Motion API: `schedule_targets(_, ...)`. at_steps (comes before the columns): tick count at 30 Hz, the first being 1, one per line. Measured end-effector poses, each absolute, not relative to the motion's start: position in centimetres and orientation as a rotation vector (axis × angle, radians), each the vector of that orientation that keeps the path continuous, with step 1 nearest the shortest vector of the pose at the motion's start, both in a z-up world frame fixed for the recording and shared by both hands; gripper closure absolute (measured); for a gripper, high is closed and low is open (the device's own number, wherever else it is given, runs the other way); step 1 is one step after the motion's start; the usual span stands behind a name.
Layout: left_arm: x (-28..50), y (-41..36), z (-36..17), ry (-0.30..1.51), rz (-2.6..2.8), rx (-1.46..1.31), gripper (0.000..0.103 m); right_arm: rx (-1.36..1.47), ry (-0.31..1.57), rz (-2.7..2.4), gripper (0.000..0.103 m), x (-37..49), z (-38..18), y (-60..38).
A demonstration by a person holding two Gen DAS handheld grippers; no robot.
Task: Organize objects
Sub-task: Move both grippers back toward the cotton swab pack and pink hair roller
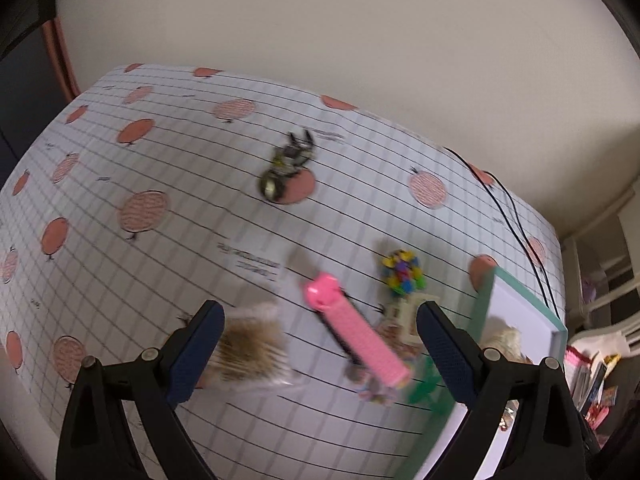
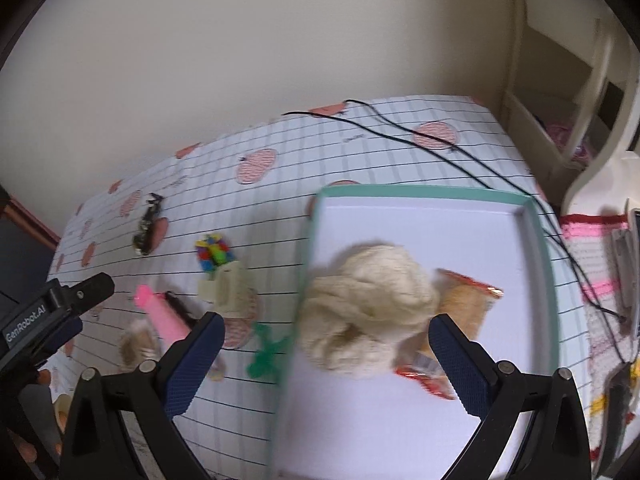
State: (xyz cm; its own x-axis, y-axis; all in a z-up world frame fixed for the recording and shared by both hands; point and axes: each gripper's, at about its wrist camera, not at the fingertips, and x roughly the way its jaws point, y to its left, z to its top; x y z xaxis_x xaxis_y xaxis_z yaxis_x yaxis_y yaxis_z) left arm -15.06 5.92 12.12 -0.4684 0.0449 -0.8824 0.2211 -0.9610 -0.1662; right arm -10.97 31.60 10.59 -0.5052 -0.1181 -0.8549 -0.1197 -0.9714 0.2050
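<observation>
The left gripper (image 1: 320, 356) was spread wide and empty above a grid-printed tablecloth with pink fruit motifs (image 1: 168, 264). From left to right beneath it lay a clear packet of tan bristly sticks (image 1: 252, 348), a pink textured bar with a pig-shaped head (image 1: 352, 332), a cream block topped by multicoloured beads (image 1: 402, 276) and a green-rimmed white tray (image 1: 520, 312). The bar looked stiff and light, best pinched across its mid-length. The right gripper (image 2: 326, 364) was likewise released, poised over a soft cream plush (image 2: 368, 304) and an orange crinkly snack packet (image 2: 464, 300) inside the tray, both probably light. "GenRobot.AI" was legible on the left gripper's body; the tablecloth's print was too blurred to read.
</observation>
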Motion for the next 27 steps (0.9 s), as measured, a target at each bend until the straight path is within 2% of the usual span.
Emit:
schedule_targets(18, -14.2, -3.0, 11.1, 0.538, -2.437, 1.53, 0.006, -1.605, 0.301, 2.819, 0.0, -11.7, 10.5, 25.7)
schedule_targets(27, -15.2, -2.3, 7.2, 0.539, -2.382, 1.715, 0.006, -1.666, 0.181, 2.89, 0.005, -12.1, 9.6, 21.7)
